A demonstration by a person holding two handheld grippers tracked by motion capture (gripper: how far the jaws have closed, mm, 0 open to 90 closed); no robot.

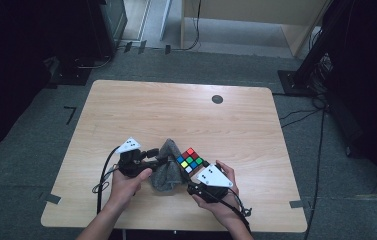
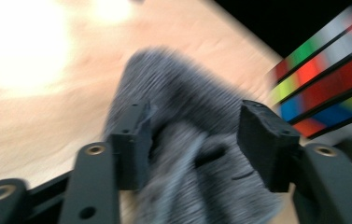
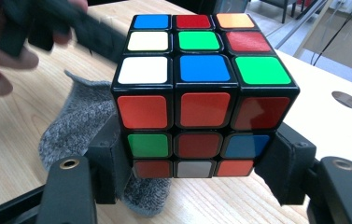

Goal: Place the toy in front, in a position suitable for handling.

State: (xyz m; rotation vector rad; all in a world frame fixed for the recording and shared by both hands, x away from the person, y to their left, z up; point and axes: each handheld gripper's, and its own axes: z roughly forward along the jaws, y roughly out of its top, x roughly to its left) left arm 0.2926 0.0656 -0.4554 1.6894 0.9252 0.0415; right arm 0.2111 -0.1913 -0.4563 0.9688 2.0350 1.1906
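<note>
- Now the right gripper (image 1: 203, 167) is clamped on a cube (image 1: 189, 160) — in the right gripper view its 2 black jaws press the lower sides of the cube (image 3: 205, 93), held just above the table (image 3: 15, 135).
- Up top, the cube shows a 3-by-3 face of blue, red, orange, white and green squares; the face toward the camera is mostly red and orange.
- Beside it, the left gripper (image 1: 157, 156) reaches into a grey cloth (image 1: 167, 172) that lies bunched on the table (image 1: 176, 107), touching the cube's left side.
- Seen in the left gripper view, the cloth (image 2: 183, 140) sits between the 2 jaws; the left pad touches it, the right pad stands clear of it — so the jaws are apart, not gripping.
- That view is blurred, and the cube (image 2: 327, 88) lies at its right edge.
- Both sit near the table's front edge, between the 2 hands.
</note>
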